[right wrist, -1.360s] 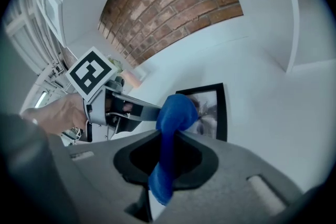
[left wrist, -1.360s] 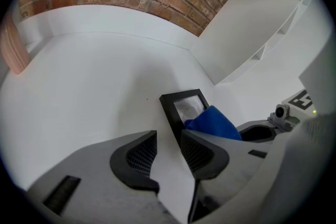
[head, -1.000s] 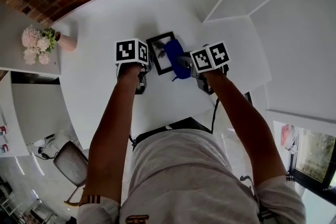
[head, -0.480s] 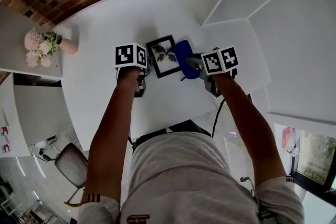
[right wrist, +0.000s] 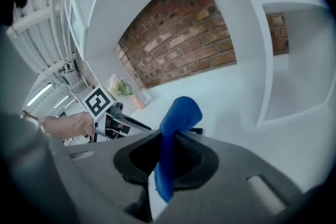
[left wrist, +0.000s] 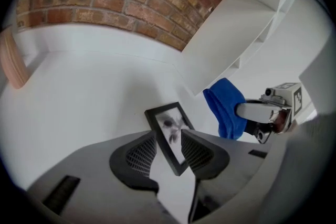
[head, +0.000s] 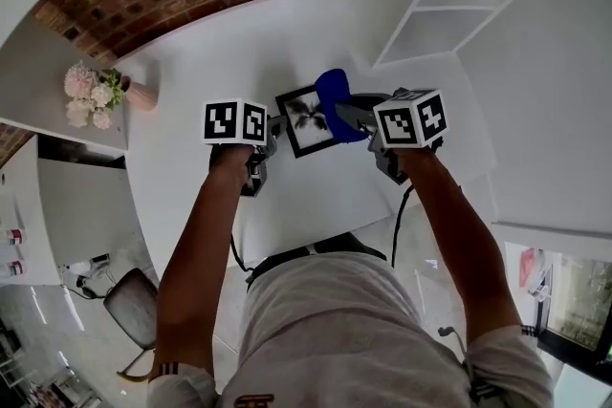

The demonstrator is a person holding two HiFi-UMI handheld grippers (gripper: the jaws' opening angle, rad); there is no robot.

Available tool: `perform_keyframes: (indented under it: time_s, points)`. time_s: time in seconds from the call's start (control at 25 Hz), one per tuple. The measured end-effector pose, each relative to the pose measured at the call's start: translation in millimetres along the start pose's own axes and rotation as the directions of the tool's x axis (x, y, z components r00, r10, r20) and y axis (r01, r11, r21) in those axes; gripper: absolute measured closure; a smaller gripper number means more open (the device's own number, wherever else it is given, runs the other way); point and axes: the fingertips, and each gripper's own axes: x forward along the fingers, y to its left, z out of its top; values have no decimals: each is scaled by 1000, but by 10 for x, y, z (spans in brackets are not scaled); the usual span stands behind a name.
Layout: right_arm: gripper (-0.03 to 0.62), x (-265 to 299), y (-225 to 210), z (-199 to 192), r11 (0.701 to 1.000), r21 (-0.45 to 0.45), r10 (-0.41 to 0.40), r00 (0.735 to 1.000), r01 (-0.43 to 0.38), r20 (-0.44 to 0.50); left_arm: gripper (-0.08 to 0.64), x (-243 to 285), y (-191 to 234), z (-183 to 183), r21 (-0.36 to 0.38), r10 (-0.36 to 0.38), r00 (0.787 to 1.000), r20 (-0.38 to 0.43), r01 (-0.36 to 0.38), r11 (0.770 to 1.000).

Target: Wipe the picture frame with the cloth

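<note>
Blue cloth (head: pixel 332 92), gripped by right tongs (right wrist: pixel 168 139), swings back to two o'clock of the picture frame (head: pixel 308 121); left tongs (left wrist: pixel 169 140) clamp it, wiping likely ongoing

No words, numbers or brand names are showing legibly anywhere. The only signs are black-and-white square code markers: two are facing up on the left cube (head: pixel 236 122), riding the left gripper (left wrist: pixel 169 140), and two more on the right cube (head: pixel 413 118), riding the right gripper (right wrist: pixel 165 157). They are carrying block patterns, not letters. The frame (head: pixel 308 119) between them is showing a dark picture without lettering.
</note>
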Motion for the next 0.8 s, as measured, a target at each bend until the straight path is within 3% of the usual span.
perform_keyframes:
  time_s: [0.12, 0.24, 0.4, 0.56, 0.8]
  points:
    - [543, -114, 196, 339, 998, -46, 35, 995, -31, 93, 422, -315, -285, 248, 47, -129, 984, 122, 125, 991]
    - [541, -285, 440, 663, 993, -101, 81, 975, -61, 208, 428, -719, -544, 496, 134, -229, 933, 279, 198, 971]
    - [541, -536, 824, 986, 972, -218, 167, 920, -92, 355, 456, -1275, -808, 712, 294, -290, 836, 465, 164, 942]
    - [541, -726, 1206, 1105, 936, -339, 246, 868, -97, 431, 496, -1703, -1068, 751, 384, -359, 727, 585, 141, 912]
    - [541, -925, 1587, 1123, 874, -484, 325, 803, -52, 500, 546, -2100, -1305, 736, 459, -355, 650, 672, 12, 889]
